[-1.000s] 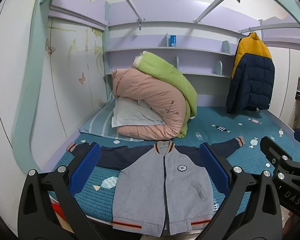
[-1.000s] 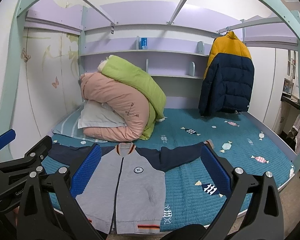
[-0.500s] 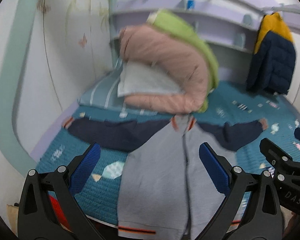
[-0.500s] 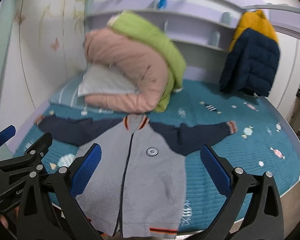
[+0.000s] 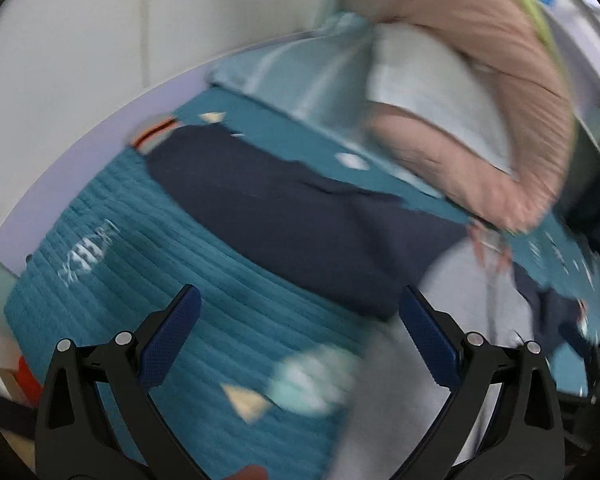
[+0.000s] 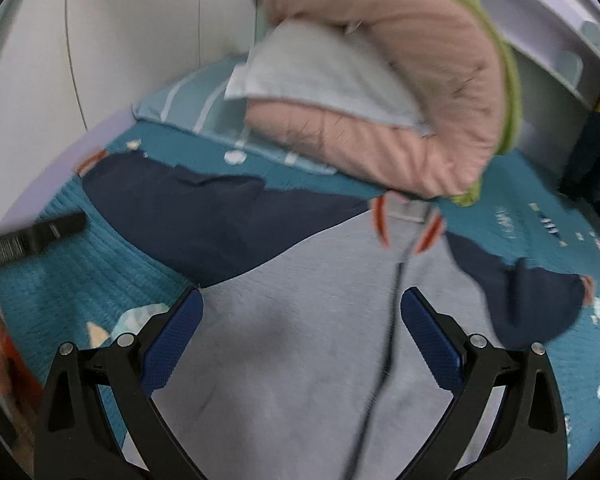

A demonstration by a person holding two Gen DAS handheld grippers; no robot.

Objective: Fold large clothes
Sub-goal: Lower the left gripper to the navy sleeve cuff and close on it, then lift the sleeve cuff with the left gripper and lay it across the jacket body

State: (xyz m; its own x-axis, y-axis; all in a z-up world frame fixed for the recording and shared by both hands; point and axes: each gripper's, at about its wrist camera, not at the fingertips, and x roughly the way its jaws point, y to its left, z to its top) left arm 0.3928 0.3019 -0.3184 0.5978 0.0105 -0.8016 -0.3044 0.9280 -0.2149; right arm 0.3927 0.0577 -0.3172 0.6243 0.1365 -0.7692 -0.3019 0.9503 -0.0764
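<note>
A child's bedroom, seen close over the bed — pastel and soft daylight.

The bed wears a teal quilted cover printed with small pale fish and sweets, edged by a lilac frame. At its head lies a striped light-blue pillow, and on that a rolled pink duvet wrapped around a pale sheet, with a green quilt along its far side. The white wall beside the bed bears faint curved lines and a butterfly decal. To the right — lilac shelving, much blurred.
</note>
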